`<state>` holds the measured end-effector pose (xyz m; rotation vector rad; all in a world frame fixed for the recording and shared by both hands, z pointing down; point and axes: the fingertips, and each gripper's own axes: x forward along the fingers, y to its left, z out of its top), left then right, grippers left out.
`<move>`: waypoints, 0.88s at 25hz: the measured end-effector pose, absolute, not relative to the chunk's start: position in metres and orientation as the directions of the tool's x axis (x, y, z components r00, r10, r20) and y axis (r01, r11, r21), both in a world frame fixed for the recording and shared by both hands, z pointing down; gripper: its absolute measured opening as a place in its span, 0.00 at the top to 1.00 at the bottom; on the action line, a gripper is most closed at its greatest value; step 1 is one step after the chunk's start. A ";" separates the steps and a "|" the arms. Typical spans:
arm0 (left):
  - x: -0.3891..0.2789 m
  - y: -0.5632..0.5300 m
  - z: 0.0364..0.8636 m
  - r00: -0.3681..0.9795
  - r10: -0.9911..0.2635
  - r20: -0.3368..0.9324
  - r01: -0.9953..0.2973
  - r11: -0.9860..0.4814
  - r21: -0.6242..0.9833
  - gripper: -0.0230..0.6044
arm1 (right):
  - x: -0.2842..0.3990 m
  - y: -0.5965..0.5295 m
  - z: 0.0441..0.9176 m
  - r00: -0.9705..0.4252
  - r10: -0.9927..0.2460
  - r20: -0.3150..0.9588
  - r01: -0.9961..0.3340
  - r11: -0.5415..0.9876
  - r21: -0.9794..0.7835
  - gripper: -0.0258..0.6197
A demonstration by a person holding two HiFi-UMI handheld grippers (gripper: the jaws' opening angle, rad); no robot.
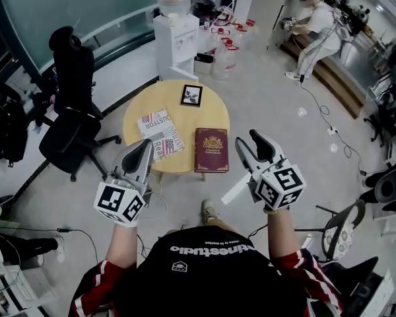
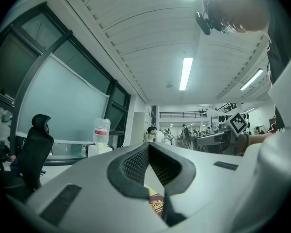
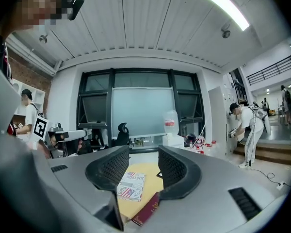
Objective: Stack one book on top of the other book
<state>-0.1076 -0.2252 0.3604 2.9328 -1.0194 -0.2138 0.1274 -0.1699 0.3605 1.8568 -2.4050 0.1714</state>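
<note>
Two books lie side by side on a round yellow table (image 1: 137, 116), apart from each other and not yet stacked. The red book (image 1: 211, 149) sits at the table's near right edge, cover up. Its long axis runs near to far, square to the person. The white book (image 1: 161, 134), printed with flag stripes, lies to its left near the middle. It is turned askew, with its long axis running from far left to near right. A small black frame (image 1: 192, 95) rests at the far edge.

Both grippers hang level on the near side of the table, touching neither book. The left gripper (image 1: 145, 144) points at the near left rim. In its own view the pads meet at the tips with nothing between them, and a corner of the red book shows below them. The right gripper (image 1: 249, 139) is just right of the red book. Its jaws stand partly apart and empty, and both books show through the gap in its own view. A black chair (image 1: 72, 104) stands left of the table.
</note>
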 end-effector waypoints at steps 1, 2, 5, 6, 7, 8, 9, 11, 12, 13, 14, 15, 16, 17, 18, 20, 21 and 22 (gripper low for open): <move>-0.107 -0.225 0.361 0.780 -0.615 -0.116 -0.612 -0.788 0.068 0.94 | 0.128 -0.171 0.365 -0.253 -0.955 0.156 -0.967 0.251 -0.035 0.65; -0.107 -0.226 0.361 0.782 -0.613 -0.113 -0.610 -0.790 0.063 0.94 | 0.129 -0.173 0.371 -0.254 -0.952 0.169 -0.967 0.250 -0.044 0.64; -0.103 -0.227 0.363 0.785 -0.609 -0.110 -0.606 -0.793 0.066 0.94 | 0.137 -0.178 0.396 -0.251 -0.944 0.213 -0.968 0.240 -0.079 0.62; -0.102 -0.227 0.365 0.787 -0.606 -0.110 -0.603 -0.795 0.067 0.94 | 0.140 -0.181 0.405 -0.248 -0.941 0.229 -0.968 0.234 -0.088 0.62; -0.100 -0.228 0.366 0.790 -0.604 -0.109 -0.600 -0.797 0.068 0.94 | 0.144 -0.182 0.414 -0.245 -0.938 0.246 -0.969 0.228 -0.095 0.61; -0.098 -0.228 0.369 0.792 -0.601 -0.105 -0.597 -0.799 0.070 0.94 | 0.147 -0.184 0.424 -0.241 -0.934 0.264 -0.970 0.222 -0.100 0.61; -0.096 -0.228 0.372 0.795 -0.598 -0.101 -0.594 -0.801 0.072 0.94 | 0.150 -0.185 0.434 -0.237 -0.930 0.282 -0.971 0.216 -0.104 0.61; -0.092 -0.228 0.377 0.800 -0.593 -0.089 -0.588 -0.805 0.076 0.94 | 0.157 -0.188 0.453 -0.230 -0.921 0.316 -0.972 0.203 -0.115 0.60; -0.090 -0.228 0.380 0.803 -0.591 -0.083 -0.586 -0.807 0.078 0.94 | 0.159 -0.190 0.463 -0.229 -0.915 0.331 -0.972 0.198 -0.126 0.60; -0.089 -0.228 0.383 0.805 -0.589 -0.078 -0.584 -0.808 0.079 0.94 | 0.162 -0.192 0.472 -0.231 -0.909 0.346 -0.971 0.193 -0.142 0.60; -0.088 -0.229 0.385 0.807 -0.586 -0.073 -0.581 -0.810 0.081 0.94 | 0.164 -0.194 0.483 -0.235 -0.902 0.362 -0.969 0.188 -0.162 0.59; -0.087 -0.229 0.387 0.808 -0.585 -0.068 -0.579 -0.811 0.084 0.94 | 0.166 -0.196 0.493 -0.239 -0.894 0.378 -0.967 0.182 -0.181 0.58; -0.085 -0.230 0.389 0.809 -0.585 -0.064 -0.579 -0.810 0.089 0.94 | 0.169 -0.198 0.503 -0.240 -0.886 0.396 -0.966 0.176 -0.192 0.58; -0.084 -0.230 0.391 0.809 -0.585 -0.060 -0.579 -0.810 0.093 0.94 | 0.171 -0.199 0.513 -0.238 -0.879 0.414 -0.966 0.171 -0.193 0.58; -0.082 -0.231 0.392 0.810 -0.584 -0.056 -0.578 -0.810 0.096 0.94 | 0.173 -0.200 0.521 -0.236 -0.871 0.431 -0.967 0.168 -0.191 0.58; -0.078 -0.233 0.395 0.812 -0.581 -0.049 -0.575 -0.812 0.099 0.94 | 0.177 -0.204 0.536 -0.239 -0.858 0.454 -0.966 0.163 -0.200 0.58; -0.075 -0.234 0.397 0.814 -0.580 -0.045 -0.574 -0.813 0.100 0.94 | 0.178 -0.206 0.544 -0.241 -0.853 0.464 -0.965 0.159 -0.208 0.57; -0.073 -0.235 0.399 0.816 -0.577 -0.040 -0.572 -0.814 0.101 0.94 | 0.179 -0.208 0.551 -0.242 -0.846 0.475 -0.965 0.156 -0.212 0.57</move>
